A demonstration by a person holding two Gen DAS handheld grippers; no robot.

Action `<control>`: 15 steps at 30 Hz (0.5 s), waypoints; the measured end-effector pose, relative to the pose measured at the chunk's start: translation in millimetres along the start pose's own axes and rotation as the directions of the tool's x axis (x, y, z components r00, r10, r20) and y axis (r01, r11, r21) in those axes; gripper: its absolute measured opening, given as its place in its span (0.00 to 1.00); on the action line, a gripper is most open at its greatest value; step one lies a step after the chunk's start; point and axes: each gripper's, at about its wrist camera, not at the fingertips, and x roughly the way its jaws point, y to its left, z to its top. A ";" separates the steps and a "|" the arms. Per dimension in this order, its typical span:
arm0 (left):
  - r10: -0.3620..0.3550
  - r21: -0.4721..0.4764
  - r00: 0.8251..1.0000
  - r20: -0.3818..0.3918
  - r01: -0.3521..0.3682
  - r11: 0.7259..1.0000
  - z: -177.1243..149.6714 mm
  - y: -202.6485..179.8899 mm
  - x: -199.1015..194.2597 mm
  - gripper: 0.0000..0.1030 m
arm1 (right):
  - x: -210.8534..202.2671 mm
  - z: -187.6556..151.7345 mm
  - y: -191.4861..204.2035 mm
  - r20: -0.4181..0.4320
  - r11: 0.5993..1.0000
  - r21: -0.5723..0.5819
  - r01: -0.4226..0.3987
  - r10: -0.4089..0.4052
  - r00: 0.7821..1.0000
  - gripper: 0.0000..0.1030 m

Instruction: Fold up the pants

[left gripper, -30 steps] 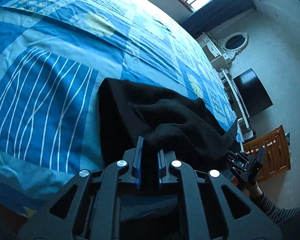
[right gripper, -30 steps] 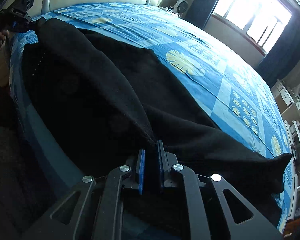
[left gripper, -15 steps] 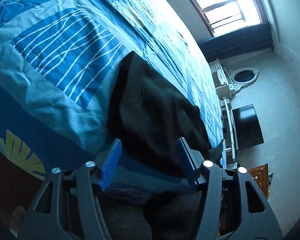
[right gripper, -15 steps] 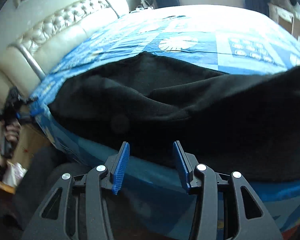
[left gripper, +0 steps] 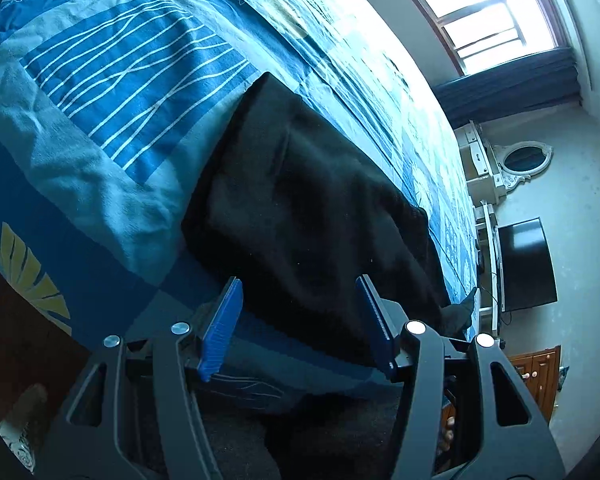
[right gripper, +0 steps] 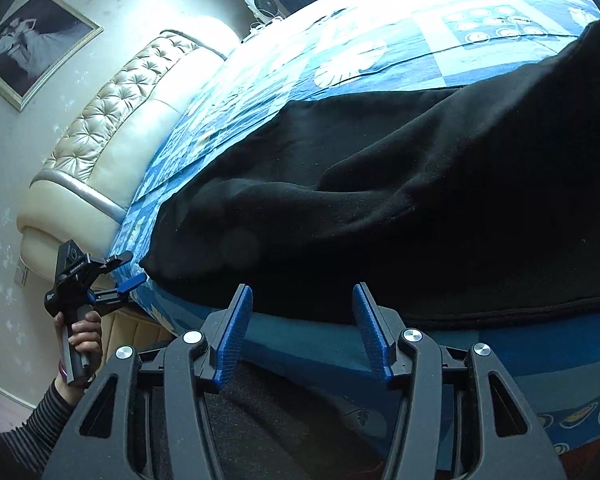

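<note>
— Since a second ago, when both tongs were clamped on black cloth, what has changed?
— Both have let go. The left tongs (left gripper: 298,304) stand spread with nothing between the pads; the right tongs (right gripper: 302,312) have just been opening, also bare.
— And the pants (right gripper: 380,208)?
— Dropped flat on the bed (left gripper: 120,80), near its front edge, just ahead of both tongs. Black, thick and fuzzy, lying in overlapping layers with a rounded fold across the middle.
</note>
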 end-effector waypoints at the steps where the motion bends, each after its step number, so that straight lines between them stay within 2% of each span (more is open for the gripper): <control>1: 0.003 -0.005 1.000 -0.002 -0.003 1.000 -0.7 1.1 0.6 0.55 | 0.8 0.3 -2.7 -0.001 1.000 0.021 -0.013 0.013 1.000 0.52; 5: 0.019 -0.022 1.000 0.010 -0.019 1.000 1.9 2.4 2.2 0.55 | 2.3 -0.6 -10.1 -0.003 0.996 0.079 -0.048 0.049 0.999 0.53; 10: 0.035 -0.035 0.999 0.026 -0.034 0.999 6.2 4.5 5.6 0.55 | -1.0 -1.8 -9.9 0.001 0.994 0.093 -0.059 0.060 0.998 0.56; 13: 0.068 -0.056 0.998 0.014 -0.067 0.996 8.3 7.0 14.3 0.54 | 0.7 -0.1 -13.4 0.007 0.988 0.136 -0.072 0.072 0.997 0.56; 15: 0.110 -0.051 0.994 0.020 -0.108 0.993 8.5 6.4 16.3 0.40 | 2.4 2.4 -15.8 0.015 0.980 0.178 -0.083 0.082 0.997 0.57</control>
